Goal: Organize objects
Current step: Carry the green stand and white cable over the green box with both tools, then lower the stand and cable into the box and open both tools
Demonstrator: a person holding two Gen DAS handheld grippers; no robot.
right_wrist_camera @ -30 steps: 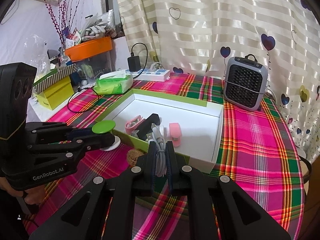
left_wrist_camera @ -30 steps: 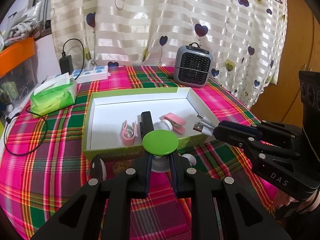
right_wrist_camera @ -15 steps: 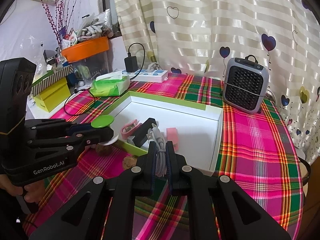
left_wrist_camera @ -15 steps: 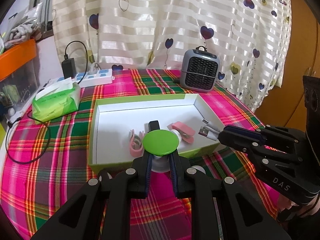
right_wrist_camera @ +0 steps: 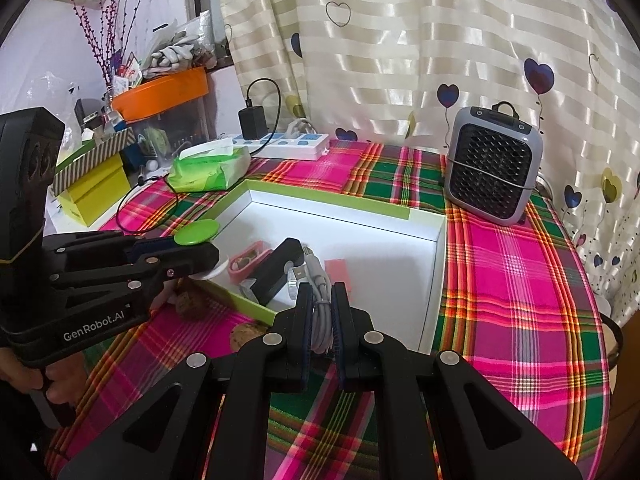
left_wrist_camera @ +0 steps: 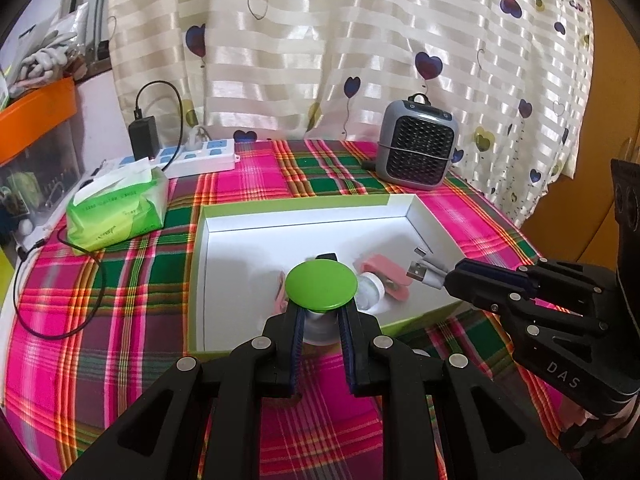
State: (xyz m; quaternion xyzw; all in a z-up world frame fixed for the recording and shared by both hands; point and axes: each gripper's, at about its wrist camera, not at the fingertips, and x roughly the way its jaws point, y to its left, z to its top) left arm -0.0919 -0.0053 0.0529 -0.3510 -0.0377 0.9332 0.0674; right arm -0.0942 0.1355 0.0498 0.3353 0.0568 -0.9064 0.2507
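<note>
Tray [left_wrist_camera: 296,206], white inside with a green rim, at the middle of the plaid tablecloth [left_wrist_camera: 120,280]; receiving container for the sort. Already inside, left to right in the right wrist view: pink clip [right_wrist_camera: 245,258], black block [right_wrist_camera: 276,272] lying with its long axis running from the near rim toward the far wall, second pink piece [right_wrist_camera: 339,274]; a small clear bottle [left_wrist_camera: 370,294] shows in the left wrist view only. Left gripper [left_wrist_camera: 320,320]: fingers clamped on a white-bodied item with a round green cap [left_wrist_camera: 322,286], cap face up, held above the near rim of the tray, not yet set down. Right gripper [right_wrist_camera: 320,320]: fingers clamped on a bundled grey USB cable [right_wrist_camera: 318,300], long axis along the fingers, its plug [left_wrist_camera: 417,269] pointing forward over the near right part of the tray, above the floor and not yet released. Still outside the tray, on the cloth just before its near wall: two small brown rounded objects [right_wrist_camera: 190,304], kind not discernible. Estimate: task well advanced; four items stowed, two in hand awaiting release, at least two left to collect. Bystanders, presumably not for sorting: tissue pack [left_wrist_camera: 116,210], power strip [left_wrist_camera: 196,156], small grey heater [left_wrist_camera: 418,146].
</note>
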